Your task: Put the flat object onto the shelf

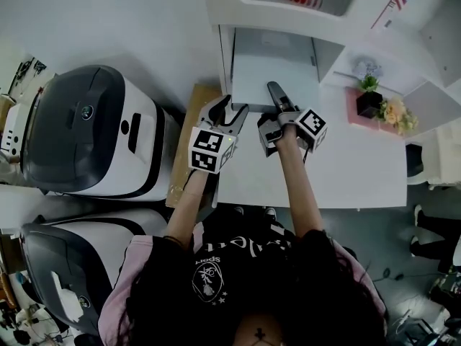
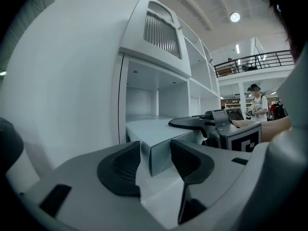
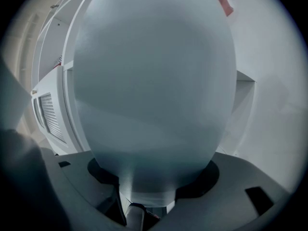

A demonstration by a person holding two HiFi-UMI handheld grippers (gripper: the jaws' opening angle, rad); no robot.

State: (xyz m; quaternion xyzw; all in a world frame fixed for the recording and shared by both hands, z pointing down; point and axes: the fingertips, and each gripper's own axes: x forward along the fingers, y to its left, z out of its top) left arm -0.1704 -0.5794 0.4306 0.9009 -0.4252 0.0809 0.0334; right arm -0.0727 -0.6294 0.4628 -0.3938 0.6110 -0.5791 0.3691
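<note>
**A:** Head view first: where was the flat object sitting?

**B:** Partway into the shelf opening, with its near end hanging out over the white table. The right gripper had that near edge, one jaw lying on top of the panel. The left gripper sat just to the right one's left, at the panel's near corner.

**A:** And the left gripper view?

**B:** The left gripper had its jaws spread and its pads looked bare. The flat object poked its corner toward the gap just ahead of them, but nothing seemed to press on it. The right gripper showed off to that side, its top jaw across the panel.

**A:** Right gripper view?

**B:** Mostly grey panel, lol. The flat object filled everything straight ahead, its edge pinched tight in the right gripper. The shelf was off to its left.

**A:** So what would doing this step well look like?

**B:** Probably this: hold the panel level, push it straight ahead along the shelf floor, and let the left gripper nudge the corner clear of the side wall instead of clamping it. The right one shouldn't let go until the near edge is past the shelf lip, or the panel could tip back out.
</note>
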